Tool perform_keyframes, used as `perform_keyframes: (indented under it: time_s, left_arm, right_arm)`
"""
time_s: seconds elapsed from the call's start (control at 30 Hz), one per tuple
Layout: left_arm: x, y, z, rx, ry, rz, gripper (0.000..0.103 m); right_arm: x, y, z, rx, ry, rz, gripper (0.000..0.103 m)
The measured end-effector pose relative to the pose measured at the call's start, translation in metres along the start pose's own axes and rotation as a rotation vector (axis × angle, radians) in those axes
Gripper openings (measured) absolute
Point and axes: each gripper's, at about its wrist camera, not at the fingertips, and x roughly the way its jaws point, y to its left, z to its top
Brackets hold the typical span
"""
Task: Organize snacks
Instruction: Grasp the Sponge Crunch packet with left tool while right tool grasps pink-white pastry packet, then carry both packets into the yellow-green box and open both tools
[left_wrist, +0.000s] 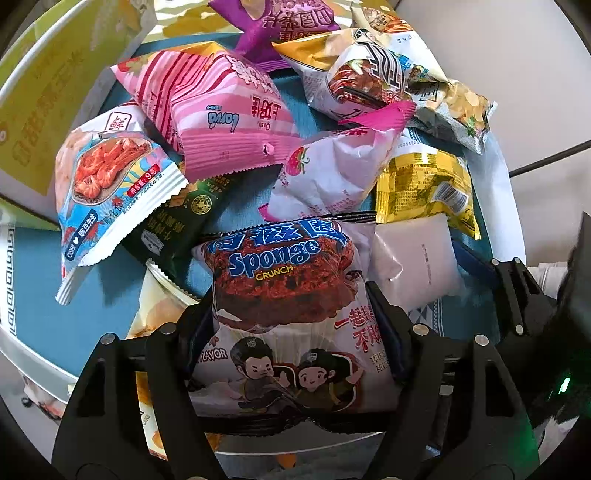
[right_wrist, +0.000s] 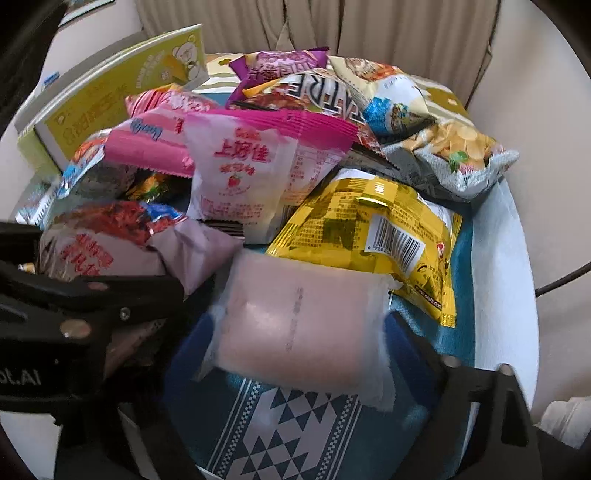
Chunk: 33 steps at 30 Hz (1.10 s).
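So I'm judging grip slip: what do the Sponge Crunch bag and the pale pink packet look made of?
Sponge Crunch bag: glossy printed plastic film, going by its sheen and crinkles. Pale pink packet: matte, frosted-looking plastic film with a fuzzy sealed edge; motion blur leaves its finish uncertain.

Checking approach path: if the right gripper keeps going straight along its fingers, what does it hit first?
The pale pink frosted packet, which already lies between the right gripper fingers. Right behind it is the blue patterned cloth it rests on. Whether the pads touch the packet yet is hard to tell through the blur.
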Motion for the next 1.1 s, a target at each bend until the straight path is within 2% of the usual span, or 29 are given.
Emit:
perform_keyframes:
  time_s: [0.03, 0.17, 0.37, 0.67, 0.8, 0.9, 1.1]
  left_arm:
    - [-0.001, -0.001, -0.001, 0.002, -0.002, -0.002, 0.07]
    - [-0.007, -0.005, -0.004, 0.009, -0.013, -0.006, 0.069]
    - [-0.029, -0.009, -0.007, 0.034, -0.053, -0.011, 0.069]
    - [-0.086, -0.03, -0.009, 0.071, -0.157, -0.022, 0.069]
    - [-0.114, -0.037, -0.004, 0.077, -0.231, -0.023, 0.069]
    - [-0.141, -0.033, 0.005, 0.075, -0.292, -0.018, 0.069]
    - [-0.188, 0.008, 0.034, 0.043, -0.401, 0.005, 0.069]
  right_arm:
    - [-0.002, 0.006, -0.001, -0.019, -0.01, -0.005, 0.073]
    - [-0.005, 0.009, -0.004, -0.016, -0.021, -0.016, 0.069]
    - [-0.019, -0.007, -0.01, 0.058, -0.028, 0.003, 0.068]
    - [-0.069, -0.035, -0.009, 0.099, -0.089, -0.034, 0.068]
    - [-0.092, -0.048, 0.007, 0.102, -0.126, -0.045, 0.068]
    - [-0.112, -0.052, 0.033, 0.093, -0.162, -0.05, 0.068]
    - [-0.135, -0.042, 0.089, 0.055, -0.226, -0.033, 0.068]
